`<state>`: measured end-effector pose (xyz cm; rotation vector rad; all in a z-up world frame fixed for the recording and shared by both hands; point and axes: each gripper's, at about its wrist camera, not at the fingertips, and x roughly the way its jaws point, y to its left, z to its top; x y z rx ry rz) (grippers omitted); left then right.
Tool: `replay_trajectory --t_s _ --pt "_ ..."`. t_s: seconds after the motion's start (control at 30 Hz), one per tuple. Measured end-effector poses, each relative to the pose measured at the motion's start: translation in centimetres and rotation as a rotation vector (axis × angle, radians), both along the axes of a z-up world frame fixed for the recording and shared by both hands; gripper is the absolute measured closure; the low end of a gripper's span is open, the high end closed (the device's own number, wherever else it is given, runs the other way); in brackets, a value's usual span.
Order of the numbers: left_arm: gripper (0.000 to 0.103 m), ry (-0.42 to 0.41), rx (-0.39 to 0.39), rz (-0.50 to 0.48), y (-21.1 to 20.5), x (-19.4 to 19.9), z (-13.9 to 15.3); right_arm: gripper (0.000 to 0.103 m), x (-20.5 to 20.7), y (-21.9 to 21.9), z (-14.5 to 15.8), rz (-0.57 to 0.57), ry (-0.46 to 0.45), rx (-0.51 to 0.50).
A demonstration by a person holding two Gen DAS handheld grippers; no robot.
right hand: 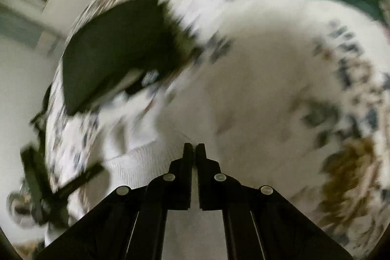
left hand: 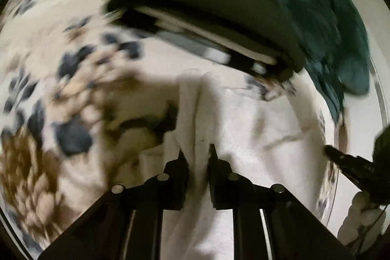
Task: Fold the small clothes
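A: Risk noted: white garment (left hand: pixel 219 118), lying mid-frame on the floral-print surface (left hand: pixel 36 94), could slip or bunch if either pinch caught only a thin edge; heavy blur hid how much.

B: Left tongs (left hand: pixel 196 150) narrow, a fold of white cloth between the tips. Right tongs (right hand: pixel 194 150) closed tip to tip at the garment's ribbed edge; cloth between them not discernible.
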<state>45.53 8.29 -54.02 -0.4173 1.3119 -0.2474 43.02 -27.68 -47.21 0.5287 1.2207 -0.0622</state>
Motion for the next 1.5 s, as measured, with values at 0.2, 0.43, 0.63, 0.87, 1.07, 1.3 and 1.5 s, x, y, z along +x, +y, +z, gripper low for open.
replay_trajectory --t_s 0.2,0.43,0.63,0.87,1.07,1.3,1.5 --pt "0.087 0.088 -0.058 0.122 3.0 -0.2 -0.8 0.103 1.8 -6.1 -3.8 -0.081 0.158 0.132" --pt "0.043 0.016 0.002 0.017 0.4 1.0 0.9 0.038 3.6 -3.4 -3.1 0.133 0.106 0.271" --pt "0.094 -0.004 0.066 0.020 -1.4 3.3 -1.3 0.090 4.4 0.7 -6.5 0.221 0.202 0.214" --pt "0.096 -0.022 -0.013 0.151 3.5 2.4 0.9 0.097 4.9 0.3 -2.6 0.153 0.104 0.166" --pt "0.096 0.095 0.026 0.154 4.8 4.4 -3.6 0.098 8.7 0.7 -3.7 0.125 0.118 0.072" --pt "0.092 0.102 0.000 0.122 5.1 3.3 -1.4 0.096 9.4 0.9 -5.6 0.176 0.205 0.130" --pt "0.085 0.117 0.148 0.164 7.7 -4.8 0.0 0.050 6.4 0.2 -4.0 0.223 0.211 0.024"
